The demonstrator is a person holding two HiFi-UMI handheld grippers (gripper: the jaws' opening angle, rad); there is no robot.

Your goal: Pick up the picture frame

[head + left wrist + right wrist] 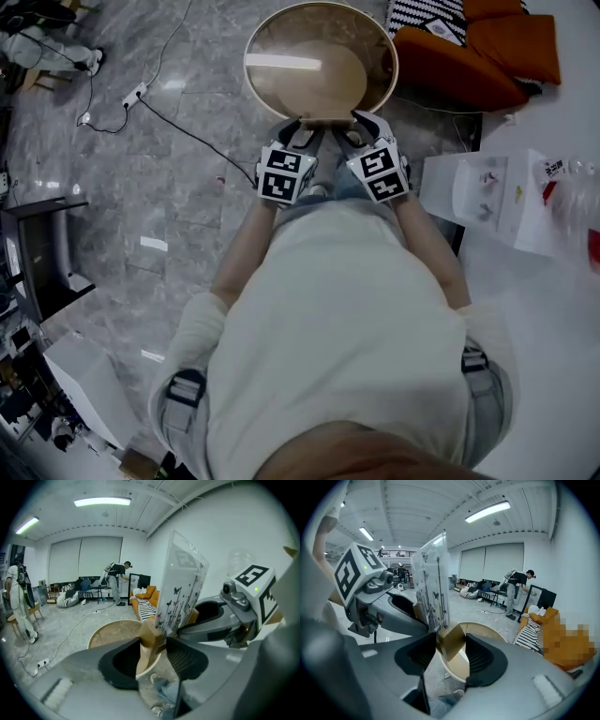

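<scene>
So both grippers were on the picture frame (pixel 182 585) at once. It was a clear panel printed with little butterflies, standing upright on a tan wooden foot (pixel 151 641). The left gripper (pixel 152 652) had its jaws squeezed in narrow on that wooden foot. The right gripper (pixel 450 651) did the same from the other side, jaws clamped on the wood with the clear panel rising at about 11 o'clock from them.

From the head view the two grippers sat close side by side just in front of the person's chest, with the marker cubes (pixel 285 174) facing up. The frame itself was hard to pick out from up there, pretty much lost between the two grippers.

The frame was held up in the air at the 6 o'clock rim of the round counter (pixel 249 79), which lay at 12 o'clock from the grippers. An orange sofa (pixel 469 70) was off at 1 o'clock with a striped cushion (pixel 422 13) on it. A white box (pixel 492 197) sat over at 3 o'clock. A power strip (pixel 137 93) and its cable lay on the grey floor at 10 o'clock. Another person (pixel 118 581) stood way in the back of the room.
</scene>
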